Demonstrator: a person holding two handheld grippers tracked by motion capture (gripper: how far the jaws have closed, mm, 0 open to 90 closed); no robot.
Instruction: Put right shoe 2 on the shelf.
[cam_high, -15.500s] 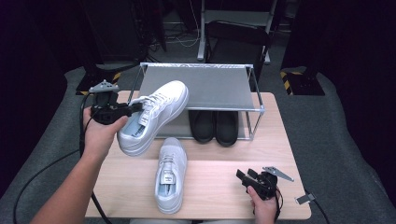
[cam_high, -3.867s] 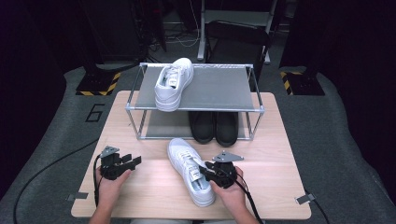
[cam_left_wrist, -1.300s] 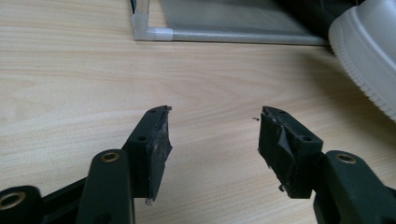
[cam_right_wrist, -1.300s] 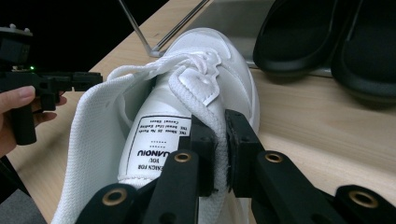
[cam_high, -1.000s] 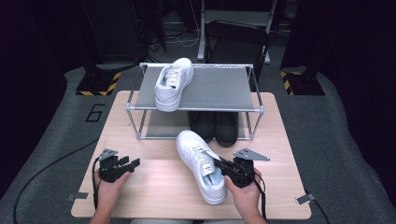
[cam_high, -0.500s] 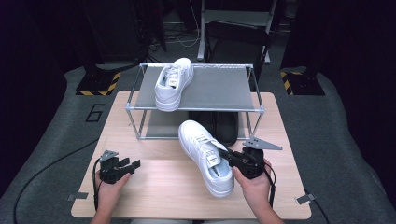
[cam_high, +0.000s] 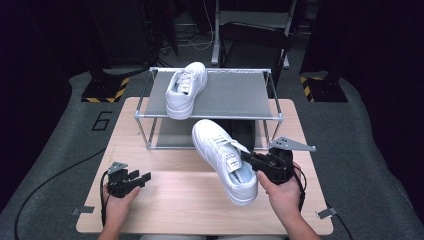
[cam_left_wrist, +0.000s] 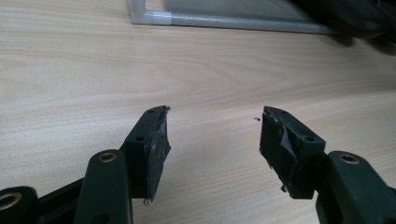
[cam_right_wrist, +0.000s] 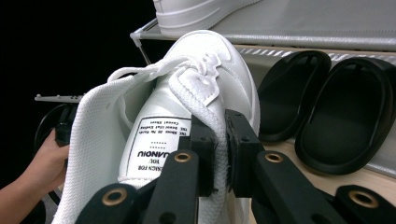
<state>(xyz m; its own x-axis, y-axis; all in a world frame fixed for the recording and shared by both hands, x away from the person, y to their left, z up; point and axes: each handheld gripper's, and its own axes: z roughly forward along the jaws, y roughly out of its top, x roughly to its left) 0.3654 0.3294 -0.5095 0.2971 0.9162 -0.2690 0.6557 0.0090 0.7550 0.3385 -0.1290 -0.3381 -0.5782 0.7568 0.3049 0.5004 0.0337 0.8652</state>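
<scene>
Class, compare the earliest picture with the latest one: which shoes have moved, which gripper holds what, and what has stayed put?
The left gripper let go of its white sneaker, now on the rack's top shelf, and rests open. The right gripper gripped the second sneaker and lifted it toward the rack. The black slides stayed below.

Both tongs are black. The left tongs end in two blocky fingers faced with worn, dark, peeling pads; brass-coloured rivets sit in the links behind them. A small grey plate sits on top, and a black cable trails behind. The right tongs carry a larger grey three-cornered plate behind their tips, with brass rivets below. Both forearms are unsleeved.
</scene>
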